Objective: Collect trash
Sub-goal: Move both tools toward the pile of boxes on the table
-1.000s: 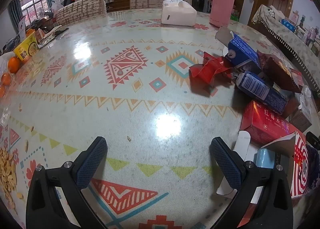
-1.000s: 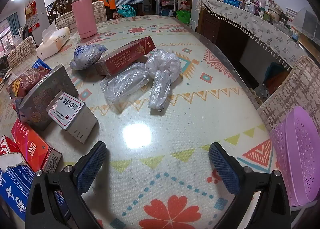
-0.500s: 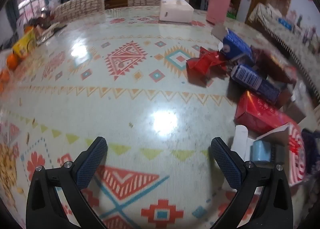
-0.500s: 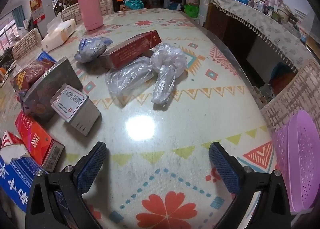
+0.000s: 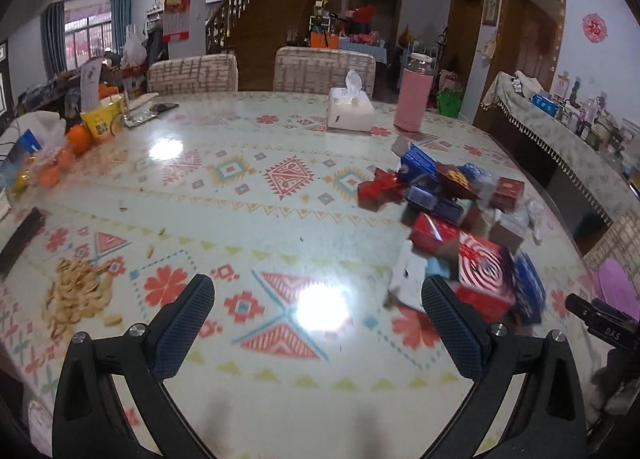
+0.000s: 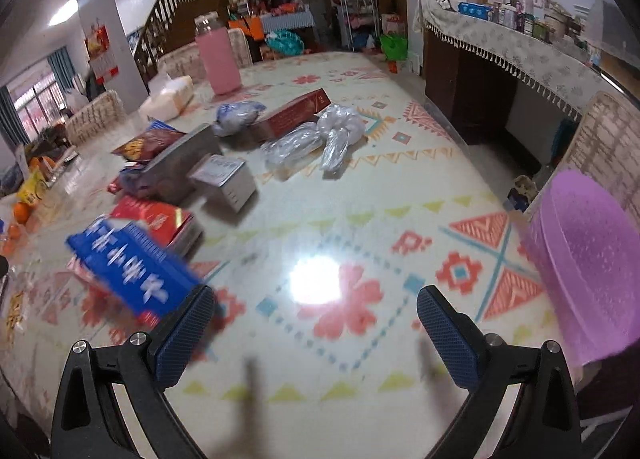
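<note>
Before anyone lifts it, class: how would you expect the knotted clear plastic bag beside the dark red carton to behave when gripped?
The knotted clear plastic bag looks thin and crumpled, so it would probably flop and sag rather than hold shape. Its glossy film may slip between the pads unless bunched. It seems light; pushing it would likely slide it against the dark red carton.

My left gripper (image 5: pixel 318 321) has matt black plastic arms, silvery metal screws and dimpled blue rubbery pads (image 5: pixel 184 325); my right gripper (image 6: pixel 314 325) looks the same. The tabletop (image 5: pixel 248 227) is a smooth, glossy printed cover, throwing back hard lamp glare. Toward its right edge I see printed cardboard boxes (image 5: pixel 460 227), some shiny. From my right camera, thin crinkled clear plastic bags (image 6: pixel 320 139) lie near the far edge, beside a red cardboard carton (image 6: pixel 296 113). The purple basket (image 6: pixel 584 275) looks like perforated translucent plastic. The tissue pack (image 5: pixel 350 115) is soft white wrap with paper poking out.
</note>
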